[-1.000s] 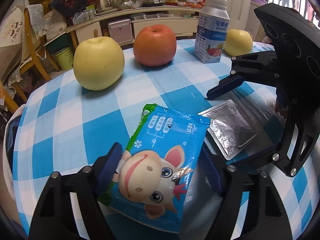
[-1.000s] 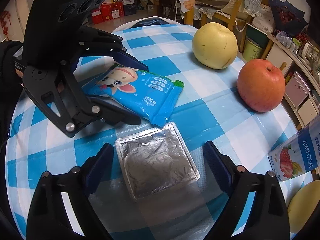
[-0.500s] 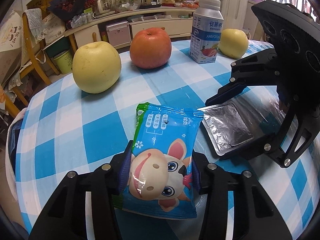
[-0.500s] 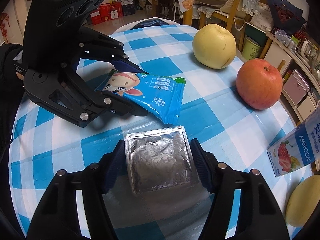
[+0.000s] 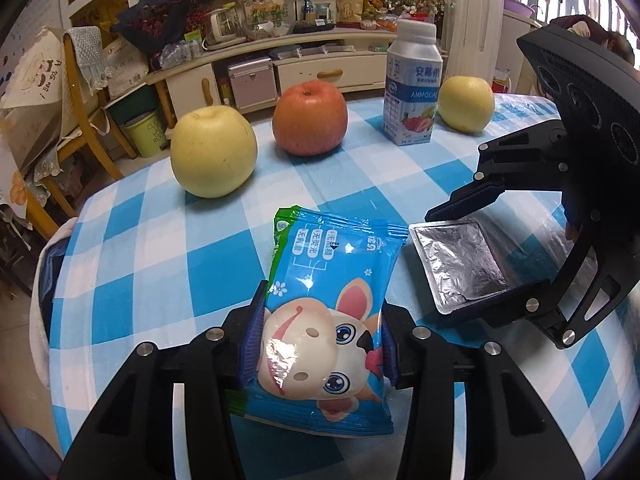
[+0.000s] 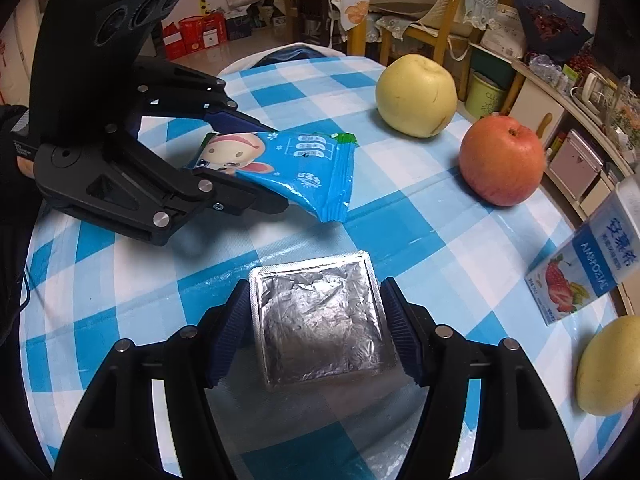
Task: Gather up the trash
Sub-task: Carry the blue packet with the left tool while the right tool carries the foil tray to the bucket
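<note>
Your left claw [image 5: 320, 344] is pinched on the blue snack bag [image 5: 326, 308] & your right claw [image 6: 316, 324] on the foil pack [image 6: 318, 318], both just above the surface [image 6: 400, 216] w/ fruit far off, so next lift & find a bin.

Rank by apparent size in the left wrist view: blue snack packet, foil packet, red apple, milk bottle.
1. blue snack packet, closest to the camera, so inflated
2. foil packet
3. red apple and milk bottle: too alike to rank
</note>
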{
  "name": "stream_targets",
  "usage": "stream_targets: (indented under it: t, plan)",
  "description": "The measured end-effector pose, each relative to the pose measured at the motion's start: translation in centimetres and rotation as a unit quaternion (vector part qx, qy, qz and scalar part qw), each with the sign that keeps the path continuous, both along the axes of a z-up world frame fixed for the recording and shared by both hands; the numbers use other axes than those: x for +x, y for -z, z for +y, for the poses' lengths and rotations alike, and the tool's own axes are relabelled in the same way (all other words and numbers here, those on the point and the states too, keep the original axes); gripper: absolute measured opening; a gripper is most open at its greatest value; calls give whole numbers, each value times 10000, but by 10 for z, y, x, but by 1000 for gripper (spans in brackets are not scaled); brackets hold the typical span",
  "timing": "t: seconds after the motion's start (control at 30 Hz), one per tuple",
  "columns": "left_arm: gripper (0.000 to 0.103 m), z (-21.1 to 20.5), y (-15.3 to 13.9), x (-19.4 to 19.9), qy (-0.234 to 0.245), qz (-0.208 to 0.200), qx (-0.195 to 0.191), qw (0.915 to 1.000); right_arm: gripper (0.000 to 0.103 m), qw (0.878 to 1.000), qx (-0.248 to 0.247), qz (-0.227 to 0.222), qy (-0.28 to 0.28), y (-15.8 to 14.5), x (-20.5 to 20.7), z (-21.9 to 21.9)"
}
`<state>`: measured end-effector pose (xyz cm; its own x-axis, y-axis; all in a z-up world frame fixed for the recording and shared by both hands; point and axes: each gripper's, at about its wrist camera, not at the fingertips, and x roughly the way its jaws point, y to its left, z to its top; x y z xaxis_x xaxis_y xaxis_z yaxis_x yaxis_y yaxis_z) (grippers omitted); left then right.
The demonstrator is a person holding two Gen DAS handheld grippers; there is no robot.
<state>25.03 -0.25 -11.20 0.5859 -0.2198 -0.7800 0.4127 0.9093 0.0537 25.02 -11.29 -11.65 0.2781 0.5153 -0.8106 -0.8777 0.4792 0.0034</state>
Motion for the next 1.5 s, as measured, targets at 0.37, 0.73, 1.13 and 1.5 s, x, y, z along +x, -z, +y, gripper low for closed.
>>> stream_targets:
  t: [0.37, 0.73, 1.13, 1.5]
  plan:
    - [48, 13, -41, -31, -512, -338, -121, 9980, 66, 9955, 181, -471, 804, -47, -20, -9]
    - [48, 61, -108, -91, -1817, -963, -204, 9784, 66, 9796, 887, -878, 1575, -117, -73, 6]
    - [48, 130, -161, -160, -2629, -1349, -268, 9550, 66, 9794, 1204, -1164, 1130, -173, -119, 79]
    - [48, 206, -175, -207, -3381, -1501, -257, 9287, 66, 9830, 1338, -1144, 512, -197, -151, 169]
